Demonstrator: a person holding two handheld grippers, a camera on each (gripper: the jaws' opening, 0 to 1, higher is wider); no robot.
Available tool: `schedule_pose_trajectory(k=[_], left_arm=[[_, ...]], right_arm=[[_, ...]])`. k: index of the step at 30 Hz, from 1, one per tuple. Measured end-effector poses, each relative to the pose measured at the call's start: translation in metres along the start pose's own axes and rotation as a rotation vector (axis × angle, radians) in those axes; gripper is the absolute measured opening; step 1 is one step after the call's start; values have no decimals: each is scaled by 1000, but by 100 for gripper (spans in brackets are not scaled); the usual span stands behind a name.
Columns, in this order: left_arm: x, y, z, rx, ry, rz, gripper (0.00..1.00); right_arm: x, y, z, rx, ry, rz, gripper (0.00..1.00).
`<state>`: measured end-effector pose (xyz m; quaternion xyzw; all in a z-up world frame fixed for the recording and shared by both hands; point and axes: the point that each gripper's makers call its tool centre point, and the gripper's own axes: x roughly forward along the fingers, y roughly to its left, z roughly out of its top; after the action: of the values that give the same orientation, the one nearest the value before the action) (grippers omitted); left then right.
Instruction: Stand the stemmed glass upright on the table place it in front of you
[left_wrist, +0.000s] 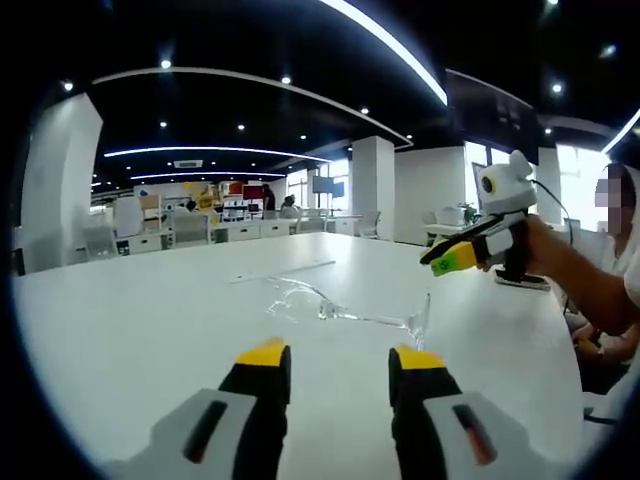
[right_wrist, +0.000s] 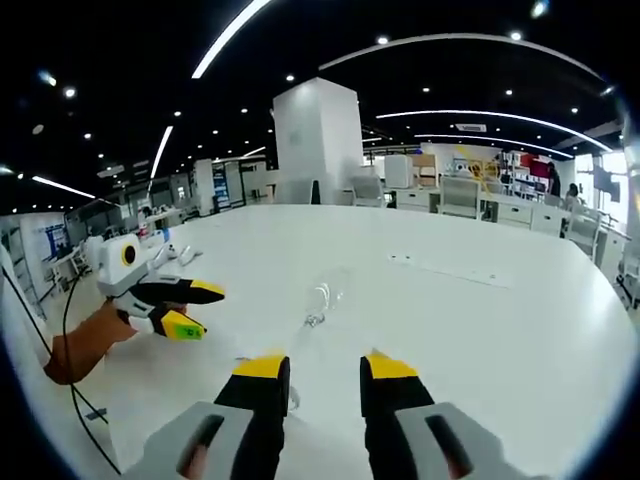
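1. Stemmed glass (left_wrist: 335, 310) is lying on its side on the white bench (left_wrist: 130, 330), just ahead of the left hand-held gripper (left_wrist: 340, 360). In the left gripper view the bowl points left and the foot is the tilted clear disc on the right. In the right gripper view the glass (right_wrist: 318, 305) is only a faint glint a little past the right hand-held gripper (right_wrist: 325, 368), so judge it from the left side.
2. Left hand-held gripper: jaws spread apart, nothing between them, not touching the glass.
3. Right hand-held gripper: jaws also spread and empty. You can see it from outside in the left gripper view (left_wrist: 455, 258), held up off the bench to the right of the glass and well apart from it. The left one shows up the same way in the right gripper view (right_wrist: 185, 308), also released.
4. Nothing's been picked up yet, so the step looks like the approach and grab.
5. My take: go for the stem, not the bowl. It's clear and thin, so come in low and slow, and square the jaws across the stem before closing.
6. Then I'd tip it up onto the foot gently. The bare bench in front looks like an easy landing spot.
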<state>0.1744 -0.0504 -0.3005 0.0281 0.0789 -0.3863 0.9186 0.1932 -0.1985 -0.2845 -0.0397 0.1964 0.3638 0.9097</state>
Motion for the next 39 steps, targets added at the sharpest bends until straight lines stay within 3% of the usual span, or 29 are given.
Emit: schedule_pose_trajectory(k=[39], left_arm=[[0, 4, 1, 4, -2, 5, 39]], right_arm=[[8, -1, -1, -7, 27, 2, 31]])
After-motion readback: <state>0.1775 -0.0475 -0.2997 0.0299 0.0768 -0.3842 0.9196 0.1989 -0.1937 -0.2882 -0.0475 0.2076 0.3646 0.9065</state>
